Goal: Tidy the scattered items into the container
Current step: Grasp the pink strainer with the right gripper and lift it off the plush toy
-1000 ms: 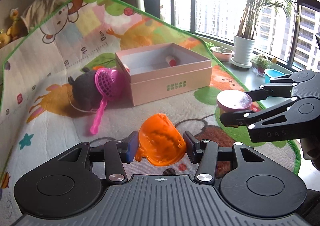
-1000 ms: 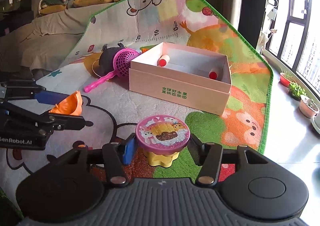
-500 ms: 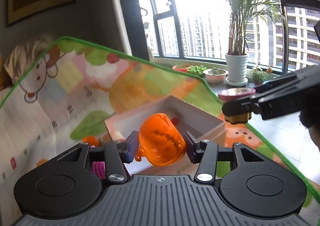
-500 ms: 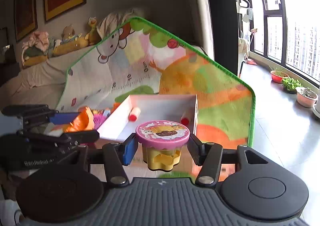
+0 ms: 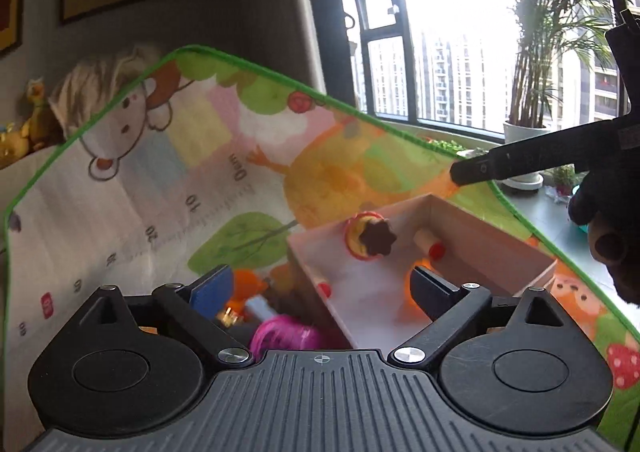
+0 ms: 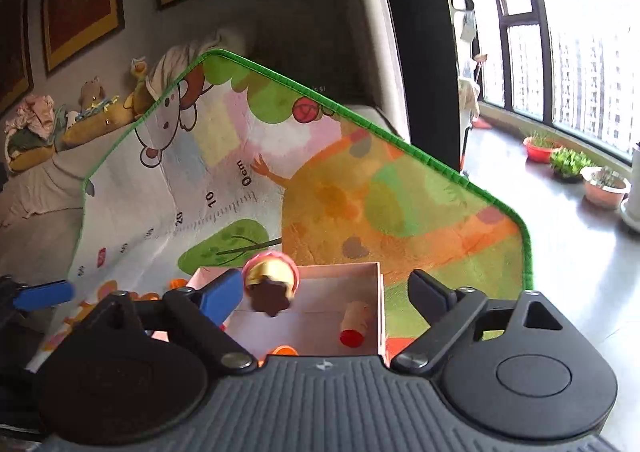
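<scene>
At the lower left of the left wrist view a pink sieve (image 5: 286, 334) lies on the mat just outside the box, with orange bits and something dark beside it, blurred; it looks a light, stiff plastic thing, best taken by its handle, which I cannot see here, or pinched across the rim. The left gripper (image 5: 320, 286) has just been opening and now stands spread wide with nothing between the jaws. Right of centre sits the pink cardboard box (image 5: 492, 242), thin-walled and likely easy to shove, so items want dropping from above, not pushing in. Inside it the lidded toy cup (image 5: 370, 238) is tipped on its side, seemingly mid-tumble, with a small red-capped tube (image 5: 430, 246) beside it and an orange shell toy (image 5: 412, 286) half hidden behind the finger; all seem hard, light, smooth plastic that may bounce or roll. In the right wrist view the right gripper (image 6: 324, 292) has likewise just been opening and is spread, the cup free ahead of it. The play mat (image 5: 168, 188) is soft, printed with cartoons, green-edged and propped up at the back. Framed pictures hang upper left, soft toys line a ledge, and tall windows with potted plants fill the right.
</scene>
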Available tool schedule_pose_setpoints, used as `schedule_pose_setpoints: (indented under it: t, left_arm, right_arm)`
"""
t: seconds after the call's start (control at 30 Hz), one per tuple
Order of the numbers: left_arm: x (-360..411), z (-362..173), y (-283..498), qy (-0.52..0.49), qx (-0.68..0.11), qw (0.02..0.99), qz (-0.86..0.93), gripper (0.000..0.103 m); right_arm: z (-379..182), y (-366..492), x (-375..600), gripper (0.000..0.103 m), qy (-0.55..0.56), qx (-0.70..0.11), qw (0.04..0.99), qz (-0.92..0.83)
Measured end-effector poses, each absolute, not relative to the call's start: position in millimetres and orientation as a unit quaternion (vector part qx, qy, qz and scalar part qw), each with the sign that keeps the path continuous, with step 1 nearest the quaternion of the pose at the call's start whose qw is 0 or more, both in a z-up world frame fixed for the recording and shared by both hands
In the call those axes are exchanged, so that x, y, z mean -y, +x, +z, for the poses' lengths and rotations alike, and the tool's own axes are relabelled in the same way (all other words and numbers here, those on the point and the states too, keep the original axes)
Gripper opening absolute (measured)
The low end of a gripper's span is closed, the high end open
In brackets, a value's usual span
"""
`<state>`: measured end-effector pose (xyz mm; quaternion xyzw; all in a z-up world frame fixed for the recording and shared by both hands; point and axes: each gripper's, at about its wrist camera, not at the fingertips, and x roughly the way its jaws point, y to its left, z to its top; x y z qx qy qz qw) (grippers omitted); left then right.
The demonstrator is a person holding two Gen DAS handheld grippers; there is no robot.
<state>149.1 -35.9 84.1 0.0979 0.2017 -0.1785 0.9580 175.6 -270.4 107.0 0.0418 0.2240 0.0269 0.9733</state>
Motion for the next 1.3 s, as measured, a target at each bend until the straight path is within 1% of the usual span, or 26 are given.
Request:
schedule_pose_setpoints:
  t: [0.07, 0.27, 0.33, 0.4, 0.47, 0.63, 0.83, 0.87, 0.9, 0.93, 1.1, 1.3]
  left_arm:
    - [14, 73, 136, 0.085, -0.212, 0.961, -0.154, 0.101]
    - [-45, 45, 114, 0.038, -0.27, 0.956, -0.107, 0.101]
    - [-57, 36, 107, 0.026, -0.278, 0.954, -0.104, 0.101]
    - [-64, 29, 102, 0.019, -0.281, 0.954, -0.101, 0.101]
    - [-69, 23, 99, 0.005, -0.283, 0.954, -0.104, 0.101]
    - [-81, 18, 96, -0.034, -0.277, 0.953, -0.117, 0.101]
    - [-84, 15, 96, -0.054, -0.276, 0.951, -0.131, 0.101]
    - [-85, 15, 96, -0.057, -0.276, 0.95, -0.132, 0.101]
    - [-86, 15, 95, -0.061, -0.274, 0.951, -0.131, 0.101]
    - [-87, 15, 95, -0.064, -0.272, 0.951, -0.129, 0.101]
    - [-89, 15, 94, -0.073, -0.273, 0.952, -0.117, 0.101]
    - [-93, 14, 97, -0.082, -0.279, 0.951, -0.105, 0.101]
  right_arm:
    - [104, 170, 253, 0.098, 0.014, -0.222, 0.974, 0.041]
    - [104, 146, 168, 0.097, -0.087, -0.213, 0.964, 0.133]
    - [102, 141, 139, 0.09, -0.121, -0.218, 0.955, 0.163]
    - [95, 141, 111, 0.072, -0.158, -0.23, 0.943, 0.181]
    - [86, 143, 91, 0.067, -0.187, -0.247, 0.931, 0.192]
    - [68, 154, 64, 0.067, -0.228, -0.279, 0.911, 0.203]
    - [51, 175, 49, 0.069, -0.275, -0.273, 0.901, 0.196]
    - [49, 177, 48, 0.068, -0.275, -0.278, 0.899, 0.198]
    - [48, 177, 47, 0.064, -0.274, -0.281, 0.898, 0.2]
    - [48, 176, 47, 0.064, -0.273, -0.282, 0.897, 0.202]
    - [55, 155, 53, 0.064, -0.259, -0.277, 0.901, 0.211]
    - [85, 111, 84, 0.062, -0.217, -0.262, 0.914, 0.221]
